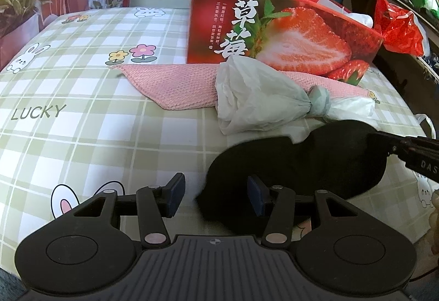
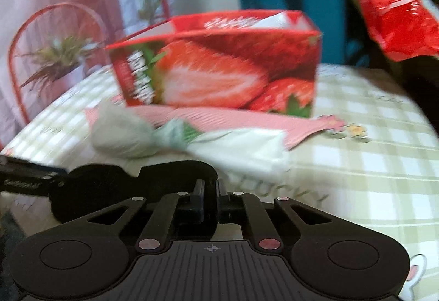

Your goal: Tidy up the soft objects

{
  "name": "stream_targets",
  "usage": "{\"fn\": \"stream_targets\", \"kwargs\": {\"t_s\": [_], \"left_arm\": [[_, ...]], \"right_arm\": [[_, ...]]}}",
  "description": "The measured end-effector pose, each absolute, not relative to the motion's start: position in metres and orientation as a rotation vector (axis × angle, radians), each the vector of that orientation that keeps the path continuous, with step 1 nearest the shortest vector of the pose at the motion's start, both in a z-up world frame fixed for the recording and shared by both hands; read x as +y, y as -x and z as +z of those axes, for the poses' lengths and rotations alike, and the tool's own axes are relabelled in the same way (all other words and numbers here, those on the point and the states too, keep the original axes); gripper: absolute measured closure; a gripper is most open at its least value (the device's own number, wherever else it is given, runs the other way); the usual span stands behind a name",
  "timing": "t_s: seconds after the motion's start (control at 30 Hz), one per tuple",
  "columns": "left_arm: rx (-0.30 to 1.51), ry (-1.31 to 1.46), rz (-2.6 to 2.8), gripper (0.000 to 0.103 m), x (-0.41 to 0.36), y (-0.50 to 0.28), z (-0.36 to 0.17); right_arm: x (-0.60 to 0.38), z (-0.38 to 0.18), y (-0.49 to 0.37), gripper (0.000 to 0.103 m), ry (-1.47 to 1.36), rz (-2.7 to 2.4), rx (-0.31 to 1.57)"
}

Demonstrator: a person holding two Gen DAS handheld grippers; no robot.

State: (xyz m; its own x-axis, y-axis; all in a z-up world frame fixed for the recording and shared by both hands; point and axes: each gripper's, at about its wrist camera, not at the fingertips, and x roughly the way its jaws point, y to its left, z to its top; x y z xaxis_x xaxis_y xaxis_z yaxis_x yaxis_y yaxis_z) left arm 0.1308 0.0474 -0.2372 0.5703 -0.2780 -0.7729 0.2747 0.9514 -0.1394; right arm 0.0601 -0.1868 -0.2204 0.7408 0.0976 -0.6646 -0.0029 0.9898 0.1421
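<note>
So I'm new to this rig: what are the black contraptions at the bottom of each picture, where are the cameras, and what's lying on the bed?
Each black contraption is a hand-held two-finger gripper with a camera looking along its fingers; one picture comes from each. The left gripper is open, beside a black fabric sleep mask. The right gripper is shut on that mask's other end. On the green checked bedsheet also lie a pink knitted cloth, a knotted white plastic bag and an open red strawberry-print cardboard box. The right view is blurred.
</note>
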Motion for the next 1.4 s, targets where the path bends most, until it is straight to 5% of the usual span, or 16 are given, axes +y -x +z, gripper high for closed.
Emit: {"fn": "stream_targets", "kwargs": {"t_s": [0.67,0.77,0.87,1.07,1.2,1.4], "left_arm": [[0.899,0.036,-0.395,0.054,0.041,-0.132,-0.240],[0.895,0.015,-0.348,0.079,0.043,-0.132,-0.240],[0.895,0.049,-0.344,0.085,0.050,-0.134,-0.240],[0.889,0.036,-0.338,0.086,0.049,-0.134,-0.239],[0.890,0.032,-0.337,0.086,0.048,-0.133,-0.240],[0.890,0.033,-0.336,0.086,0.048,-0.132,-0.240]], "right_arm": [[-0.191,-0.232,-0.062,0.094,-0.172,0.037,0.756],[-0.191,-0.231,-0.061,0.089,-0.190,0.060,0.750],[-0.191,-0.231,-0.061,0.084,-0.206,0.069,0.749],[-0.192,-0.232,-0.062,0.076,-0.207,0.053,0.764],[-0.192,-0.233,-0.062,0.058,-0.198,0.024,0.783],[-0.193,-0.236,-0.062,0.057,-0.197,0.008,0.824]]}}
